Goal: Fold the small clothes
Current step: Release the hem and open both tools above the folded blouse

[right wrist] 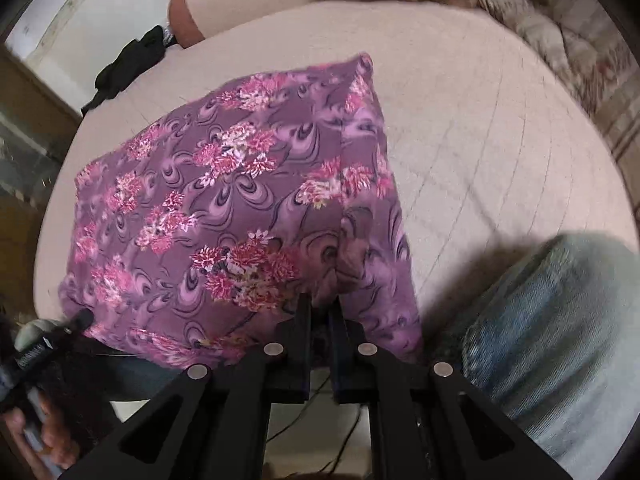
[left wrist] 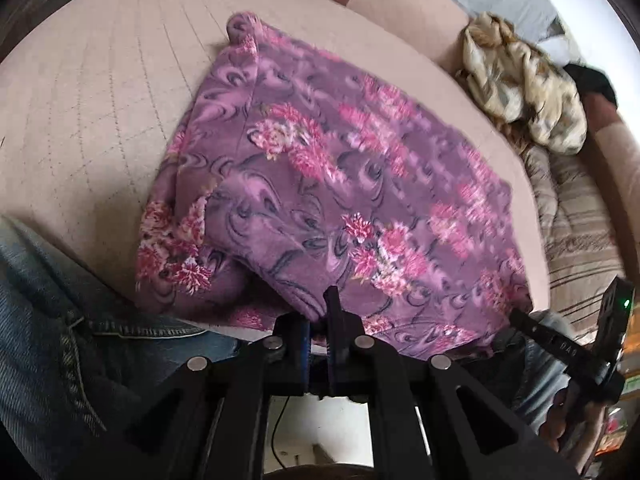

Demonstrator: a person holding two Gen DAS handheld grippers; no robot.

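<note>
The purple floral garment [left wrist: 320, 184] is lying spread across the round beige quilted cushion [left wrist: 100, 100], its near edge hanging over the rim toward the person's jeans [left wrist: 44, 320]. The left tongs [left wrist: 320, 314] are pinching that near hem, closed narrow on the fabric. The right tongs [right wrist: 320, 308] are gripping the same garment at its near edge. A crumpled cream cloth [left wrist: 524, 80] is sitting well apart, beyond the cushion
</note>
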